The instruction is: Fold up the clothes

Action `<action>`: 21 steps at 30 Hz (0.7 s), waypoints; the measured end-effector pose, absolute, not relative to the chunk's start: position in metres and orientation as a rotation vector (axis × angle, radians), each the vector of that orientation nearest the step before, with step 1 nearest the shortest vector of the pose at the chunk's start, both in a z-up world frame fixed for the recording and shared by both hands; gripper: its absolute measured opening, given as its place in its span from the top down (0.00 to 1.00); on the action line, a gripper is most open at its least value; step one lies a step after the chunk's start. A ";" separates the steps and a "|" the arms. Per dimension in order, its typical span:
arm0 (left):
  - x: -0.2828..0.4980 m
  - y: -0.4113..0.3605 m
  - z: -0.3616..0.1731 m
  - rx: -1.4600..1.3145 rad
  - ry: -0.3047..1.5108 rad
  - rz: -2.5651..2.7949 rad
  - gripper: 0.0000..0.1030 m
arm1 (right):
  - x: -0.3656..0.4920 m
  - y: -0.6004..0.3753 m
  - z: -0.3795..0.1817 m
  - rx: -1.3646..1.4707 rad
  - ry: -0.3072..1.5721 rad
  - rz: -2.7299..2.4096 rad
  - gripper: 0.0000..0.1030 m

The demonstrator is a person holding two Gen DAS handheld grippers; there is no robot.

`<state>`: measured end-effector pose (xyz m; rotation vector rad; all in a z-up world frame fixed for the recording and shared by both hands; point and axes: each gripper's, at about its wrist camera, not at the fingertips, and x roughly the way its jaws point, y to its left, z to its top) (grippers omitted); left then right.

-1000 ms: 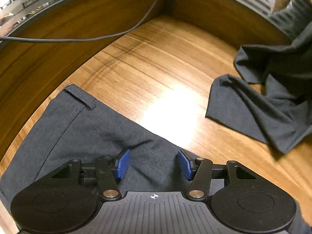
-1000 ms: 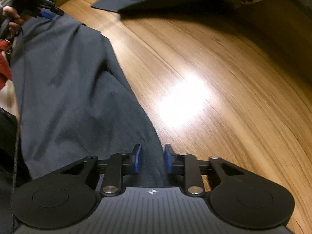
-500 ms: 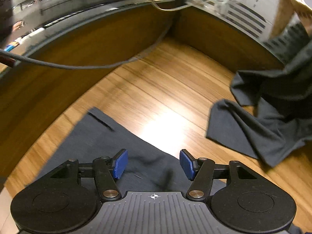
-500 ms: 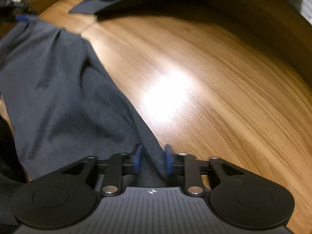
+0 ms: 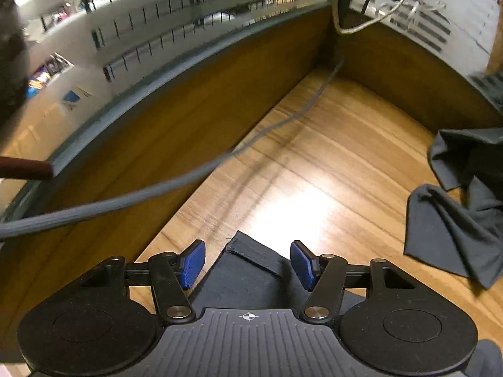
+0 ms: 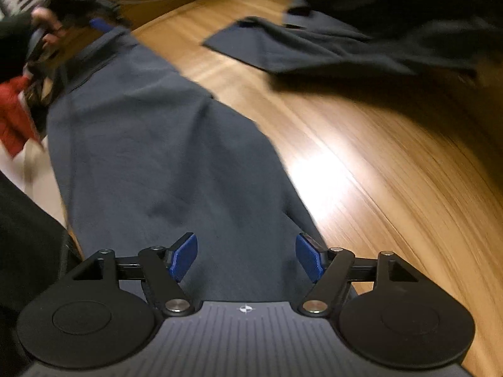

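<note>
The right wrist view is motion-blurred, so the hand (image 6: 47, 30) at upper left and what it grips are hard to make out; a red patch at the left edge cannot be identified. Only this view shows the grey trousers (image 6: 151, 144) stretched flat from upper left to bottom centre on the wooden table (image 6: 393, 163). The right gripper (image 6: 246, 256) has its jaws apart above the cloth, holding nothing. The left wrist view shows just one trouser corner, mostly hidden under the left gripper (image 5: 246, 262), jaws apart. A grey cable (image 5: 157, 190) crosses at left; a dark garment (image 5: 456, 220) is cut off at right. No writing is readable.
</note>
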<state>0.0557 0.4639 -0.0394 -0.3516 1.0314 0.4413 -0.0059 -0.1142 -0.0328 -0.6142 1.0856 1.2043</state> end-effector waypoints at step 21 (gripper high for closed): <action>0.057 0.459 -0.042 -0.347 1.006 0.508 0.87 | -0.041 -0.079 -0.073 -0.811 1.108 1.257 0.14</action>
